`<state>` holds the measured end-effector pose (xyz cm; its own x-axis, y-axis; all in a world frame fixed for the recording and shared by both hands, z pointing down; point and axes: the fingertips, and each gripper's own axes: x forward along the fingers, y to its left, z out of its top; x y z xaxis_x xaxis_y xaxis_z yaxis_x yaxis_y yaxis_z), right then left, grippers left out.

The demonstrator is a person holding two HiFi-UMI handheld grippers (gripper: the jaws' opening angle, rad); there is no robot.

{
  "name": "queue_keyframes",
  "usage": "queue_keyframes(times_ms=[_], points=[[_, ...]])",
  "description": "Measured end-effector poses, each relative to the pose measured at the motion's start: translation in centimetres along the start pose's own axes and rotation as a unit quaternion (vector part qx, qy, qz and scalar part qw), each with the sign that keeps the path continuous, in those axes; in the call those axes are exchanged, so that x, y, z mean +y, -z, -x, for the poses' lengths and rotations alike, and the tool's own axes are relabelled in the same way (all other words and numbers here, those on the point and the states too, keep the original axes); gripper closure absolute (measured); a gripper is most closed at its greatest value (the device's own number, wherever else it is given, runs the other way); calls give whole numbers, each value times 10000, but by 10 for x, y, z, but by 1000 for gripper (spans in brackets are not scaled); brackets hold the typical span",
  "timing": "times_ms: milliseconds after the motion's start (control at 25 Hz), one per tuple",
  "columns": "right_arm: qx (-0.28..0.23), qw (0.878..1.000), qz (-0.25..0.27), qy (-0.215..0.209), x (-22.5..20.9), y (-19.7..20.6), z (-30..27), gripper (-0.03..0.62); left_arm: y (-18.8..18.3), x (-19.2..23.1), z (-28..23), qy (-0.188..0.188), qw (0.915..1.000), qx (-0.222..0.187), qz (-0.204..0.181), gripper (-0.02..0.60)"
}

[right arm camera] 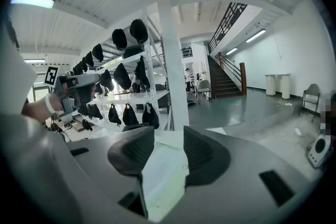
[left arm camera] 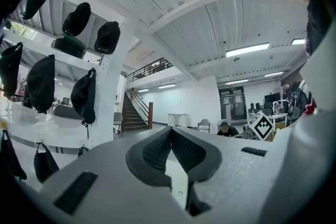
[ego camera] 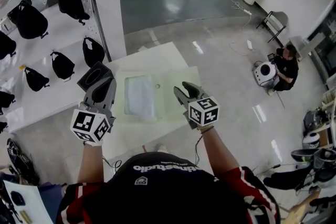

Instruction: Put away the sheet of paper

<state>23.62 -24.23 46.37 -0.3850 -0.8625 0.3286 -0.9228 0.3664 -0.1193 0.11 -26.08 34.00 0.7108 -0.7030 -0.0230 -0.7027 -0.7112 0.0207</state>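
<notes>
A whitish sheet of paper point(ego camera: 139, 96) lies flat on the pale green table point(ego camera: 173, 78), in the head view between my two grippers. My left gripper point(ego camera: 106, 81) hovers at the sheet's left edge, above the table. In the left gripper view its pads point(left arm camera: 157, 148) meet at the tip point(left arm camera: 171, 131) with nothing between them. My right gripper point(ego camera: 185, 87) hangs right of the sheet and clear of it. Its jaws stand apart point(right arm camera: 169, 136), and only the bare table top point(right arm camera: 165, 170) shows through the gap. Neither gripper touches the sheet.
White shelving with several black bags point(ego camera: 31, 21) runs along the left, next to a white pillar point(ego camera: 107, 2). A small ring point(ego camera: 157, 86) lies on the table by the sheet. A person point(ego camera: 286, 68) crouches on the floor at right beside a white device point(ego camera: 264, 72).
</notes>
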Motion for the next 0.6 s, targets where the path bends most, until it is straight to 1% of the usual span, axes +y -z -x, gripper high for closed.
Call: queue_keyframes(times_ms=[120, 320, 480, 600], points=[[-261, 9995, 149, 11, 10, -24, 13, 429, -13, -4, -2, 71, 9999, -60, -76, 578], [-561, 9978, 346, 59, 26, -57, 31, 434, -27, -2, -3, 121, 9997, -163, 118, 578], [-819, 9960, 334, 107, 33, -83, 40, 452, -30, 3, -2, 69, 9997, -191, 136, 578], [-967, 9944, 397, 145, 39, -100, 46, 464, -35, 5, 0, 126, 9984, -295, 471, 578]])
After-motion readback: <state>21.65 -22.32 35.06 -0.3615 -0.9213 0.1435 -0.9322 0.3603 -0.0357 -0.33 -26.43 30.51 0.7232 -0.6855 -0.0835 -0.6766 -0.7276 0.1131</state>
